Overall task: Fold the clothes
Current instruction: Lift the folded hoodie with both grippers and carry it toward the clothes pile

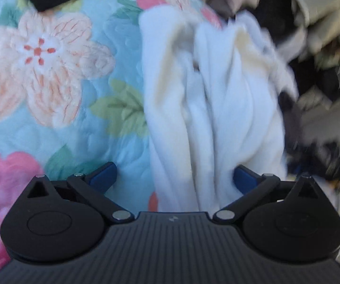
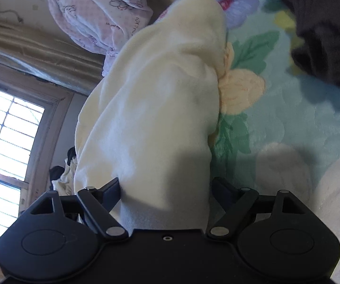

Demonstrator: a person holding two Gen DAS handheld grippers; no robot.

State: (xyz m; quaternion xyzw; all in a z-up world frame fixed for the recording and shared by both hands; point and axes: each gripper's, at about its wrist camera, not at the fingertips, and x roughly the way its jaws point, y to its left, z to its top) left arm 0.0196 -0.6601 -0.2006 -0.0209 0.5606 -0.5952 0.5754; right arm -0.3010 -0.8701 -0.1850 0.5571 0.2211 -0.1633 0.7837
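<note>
White fleece garment [image 1: 208,108] lies bunched on the light-blue floral quilted bed cover [image 1: 58,75], running up the frame centre between the released blue fingers [image 1: 103,177] of the left gripper [image 1: 174,178], while the right gripper [image 2: 167,189] stands spread around its cream fold [image 2: 160,99], grip unclear.

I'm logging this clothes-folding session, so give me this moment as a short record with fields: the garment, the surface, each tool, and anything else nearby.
garment: cream-white fleece garment, bunched in long folds, lying on the bed
surface: floral quilt, light blue with large flowers
left tool: open, garment between its fingers, not pinched
right tool: open, fingers either side of the garment
nearby: dark garment on the quilt; window at left in right wrist view
</note>
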